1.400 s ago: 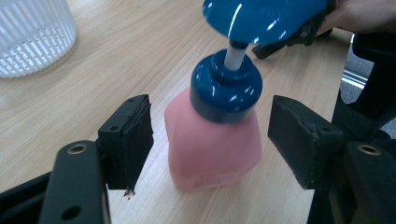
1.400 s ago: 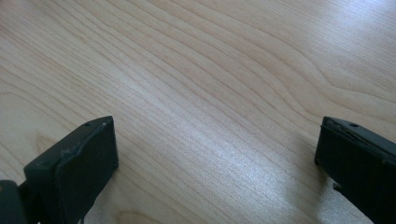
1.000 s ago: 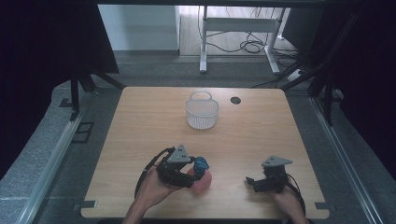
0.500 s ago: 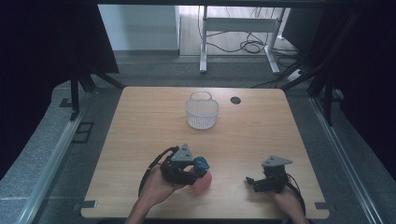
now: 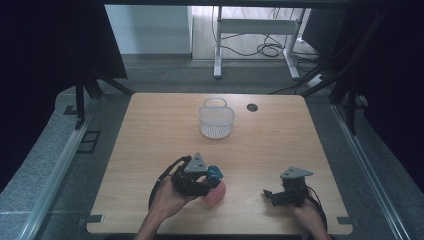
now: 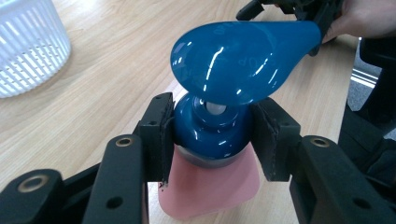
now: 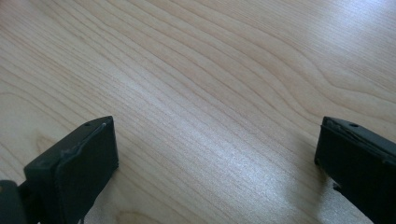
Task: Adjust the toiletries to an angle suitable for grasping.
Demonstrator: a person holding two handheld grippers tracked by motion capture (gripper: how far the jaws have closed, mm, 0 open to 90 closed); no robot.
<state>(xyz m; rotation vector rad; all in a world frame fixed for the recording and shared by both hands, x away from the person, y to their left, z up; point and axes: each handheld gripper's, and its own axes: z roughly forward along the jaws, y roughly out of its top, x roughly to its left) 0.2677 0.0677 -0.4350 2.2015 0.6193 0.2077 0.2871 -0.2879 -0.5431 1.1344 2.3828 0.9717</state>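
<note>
At the near edge of a light wooden table, a person's left gripper clamps the blue pump collar of a pink soap dispenser bottle, its two black jaws pressed against either side of the collar with no gap showing. The jaws have just been closing, and the bottle's neck sits squarely between them. Seen from the left gripper view, the glossy blue pump head spreads wide above the pads, its spout tapering toward the right, while the pink body drops below the collar to the tabletop. From the high view the bottle sits near the table's front edge, a little left of centre, with the left gripper and the person's left hand just to its left. The right gripper rests low over the table at the near right, well apart from the bottle, held in the right hand. In the right gripper view its jaws stand wide apart over bare wood grain, with nothing between them. A white plastic basket with a slatted wall stands at the far middle of the table, well apart from both grippers, and a dark round cable hole lies just to its right
</note>
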